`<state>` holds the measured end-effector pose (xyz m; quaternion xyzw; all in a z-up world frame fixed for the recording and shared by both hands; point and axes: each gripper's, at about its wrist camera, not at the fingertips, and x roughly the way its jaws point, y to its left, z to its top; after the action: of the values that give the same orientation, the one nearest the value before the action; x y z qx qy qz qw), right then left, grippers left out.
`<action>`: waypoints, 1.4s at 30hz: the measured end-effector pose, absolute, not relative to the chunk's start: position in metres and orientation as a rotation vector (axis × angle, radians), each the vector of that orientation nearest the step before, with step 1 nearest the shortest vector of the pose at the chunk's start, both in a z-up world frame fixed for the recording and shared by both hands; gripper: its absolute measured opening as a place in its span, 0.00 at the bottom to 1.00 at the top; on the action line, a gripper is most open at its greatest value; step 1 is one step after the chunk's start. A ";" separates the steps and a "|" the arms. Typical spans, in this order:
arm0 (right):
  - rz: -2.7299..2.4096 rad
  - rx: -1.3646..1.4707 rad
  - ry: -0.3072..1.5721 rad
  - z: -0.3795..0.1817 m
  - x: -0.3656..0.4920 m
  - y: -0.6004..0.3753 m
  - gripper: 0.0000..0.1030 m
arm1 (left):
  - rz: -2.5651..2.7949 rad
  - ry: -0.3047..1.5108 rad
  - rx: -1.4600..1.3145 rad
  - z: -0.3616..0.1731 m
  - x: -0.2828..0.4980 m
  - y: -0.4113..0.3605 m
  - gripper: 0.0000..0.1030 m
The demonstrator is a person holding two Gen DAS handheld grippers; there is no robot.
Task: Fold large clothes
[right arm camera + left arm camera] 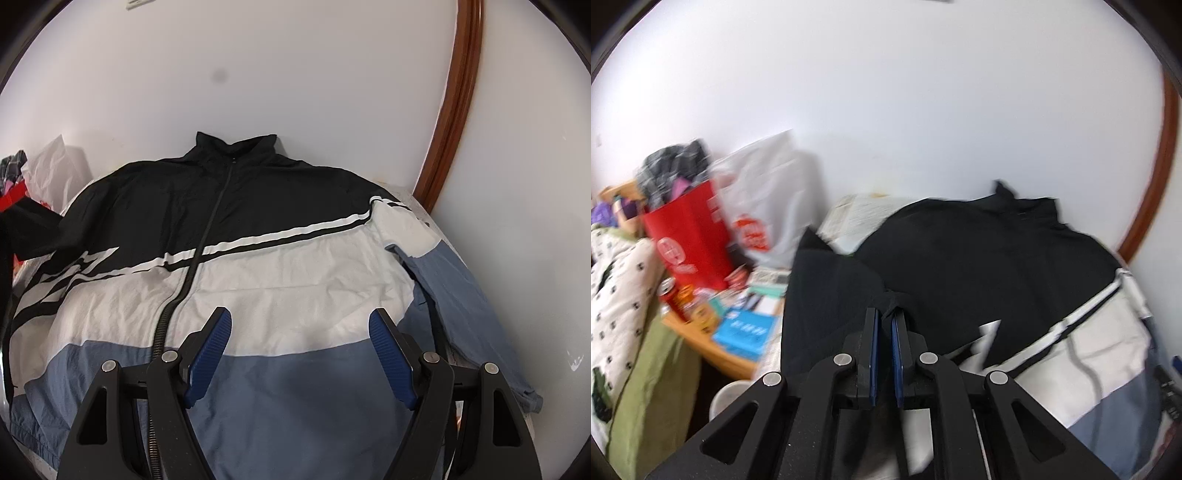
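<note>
Left gripper [886, 317]: jaws closed on a pinch of the jacket's black sleeve [831, 302], fabric lifted; pointing downward.
Right gripper [300, 325]: jaws wide, nothing between them, angled down above the jacket's front.
Jacket [258, 266]: black, white, blue; lying flat, zipped, collar at the wall.
Writing: white print on red bag [689, 240], unreadable through blur.
Red bag contents: dark clothing heaped in top.

The jacket [280, 266] lay spread flat, collar [236, 147] toward the wall [295, 74] behind, one sleeve [458, 288] stretched along its right side. To its left stood a paper bag [690, 236] and plastic bag [764, 199], a can [670, 295] before them.
</note>
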<state>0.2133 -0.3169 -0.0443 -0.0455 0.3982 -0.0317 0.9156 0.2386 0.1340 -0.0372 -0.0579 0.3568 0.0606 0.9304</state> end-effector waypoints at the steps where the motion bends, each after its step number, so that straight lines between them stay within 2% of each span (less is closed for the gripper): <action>1: -0.067 -0.094 0.819 -0.044 0.215 -0.321 0.74 | 0.101 0.729 -0.114 -0.034 0.246 0.124 0.07; 13: -0.087 -0.094 0.777 -0.038 0.224 -0.360 0.74 | -0.084 0.752 -0.015 -0.040 0.305 0.009 0.07; 21: -0.095 -0.036 0.806 -0.050 0.230 -0.387 0.73 | -0.142 0.837 -0.013 -0.065 0.318 -0.029 0.07; 22: -0.093 -0.032 0.807 -0.050 0.230 -0.388 0.70 | -0.150 0.845 -0.021 -0.067 0.317 -0.030 0.12; 24: -0.093 -0.025 0.817 -0.051 0.230 -0.390 0.63 | -0.181 0.859 -0.046 -0.068 0.315 -0.031 0.31; 25: -0.091 -0.024 0.826 -0.051 0.231 -0.389 0.57 | -0.193 0.861 -0.063 -0.067 0.313 -0.030 0.50; 26: -0.086 -0.021 0.831 -0.052 0.231 -0.388 0.55 | -0.199 0.856 -0.070 -0.065 0.310 -0.030 0.61; 28: -0.071 -0.018 0.840 -0.051 0.234 -0.384 0.45 | -0.213 0.818 -0.060 -0.058 0.296 -0.027 0.61; 34: 0.040 -0.050 0.827 -0.039 0.245 -0.341 0.43 | -0.169 0.767 -0.039 -0.046 0.261 0.010 0.67; 36: 0.090 -0.067 0.812 -0.033 0.251 -0.320 0.44 | -0.133 0.768 -0.060 -0.048 0.252 0.033 0.67; 40: 0.230 -0.092 0.793 -0.025 0.266 -0.270 0.59 | -0.058 0.790 -0.106 -0.064 0.232 0.084 0.70; 42: 0.296 -0.100 0.787 -0.023 0.275 -0.245 0.59 | -0.037 0.816 -0.134 -0.075 0.221 0.106 0.70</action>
<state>0.2751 -0.2449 -0.0228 -0.0486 0.3817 0.1438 0.9118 0.2209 0.1062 -0.0755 -0.0652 0.3965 -0.0179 0.9156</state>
